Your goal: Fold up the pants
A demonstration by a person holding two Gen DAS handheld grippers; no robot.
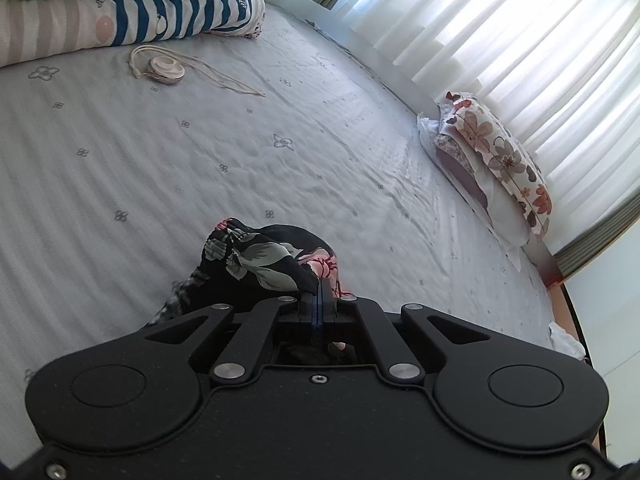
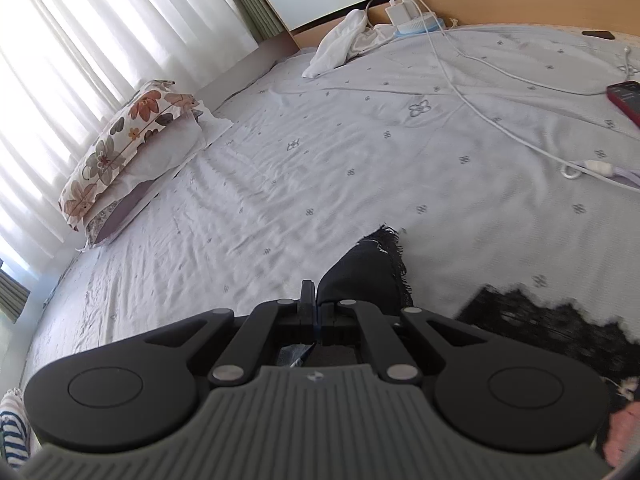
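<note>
The pants are black with a grey and pink flower print. In the left wrist view my left gripper is shut on a bunched fold of them, held just above the bed sheet. In the right wrist view my right gripper is shut on a black part of the pants with a frayed edge. More black fabric lies on the sheet to the right. How the rest of the pants lie below the grippers is hidden.
A flowered pillow lies by the curtained window; it also shows in the right wrist view. Folded striped bedding and a round device with a cord lie far left. White cables, a charger, a white cloth and a red phone lie near the headboard.
</note>
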